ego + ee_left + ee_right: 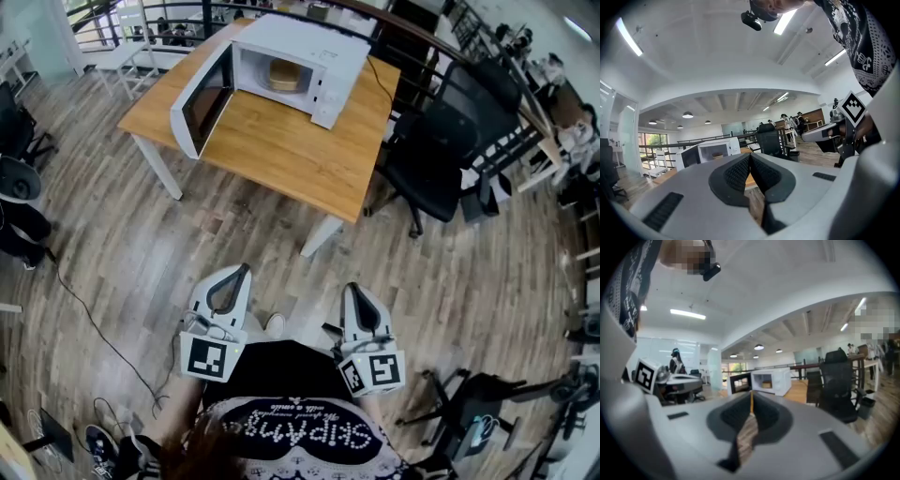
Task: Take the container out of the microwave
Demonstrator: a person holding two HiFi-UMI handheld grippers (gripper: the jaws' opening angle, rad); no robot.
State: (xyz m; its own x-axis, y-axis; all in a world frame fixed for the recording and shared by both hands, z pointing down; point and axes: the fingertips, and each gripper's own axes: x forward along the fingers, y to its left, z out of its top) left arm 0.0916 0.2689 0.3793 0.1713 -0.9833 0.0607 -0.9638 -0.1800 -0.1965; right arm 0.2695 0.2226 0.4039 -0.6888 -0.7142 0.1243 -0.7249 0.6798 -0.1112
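Note:
A white microwave (314,47) stands on a wooden table (281,155) far ahead of me, its door (200,101) swung open to the left. Inside it sits a tan container (284,75). My left gripper (241,271) and right gripper (352,289) are held side by side close to the person's body, well short of the table, over the wood floor. Both have their jaws together with nothing between them. The left gripper view shows the shut left gripper (750,155) with the microwave (712,150) small beyond it. The right gripper view shows the right gripper (751,393), the microwave (772,381) and the container (765,385).
A black office chair (433,155) stands right of the table. A white chair (131,56) is at the table's far left. A thin cable (89,314) runs across the floor on the left. A dark curved railing (450,52) runs behind the table. Other chairs and gear line the room's edges.

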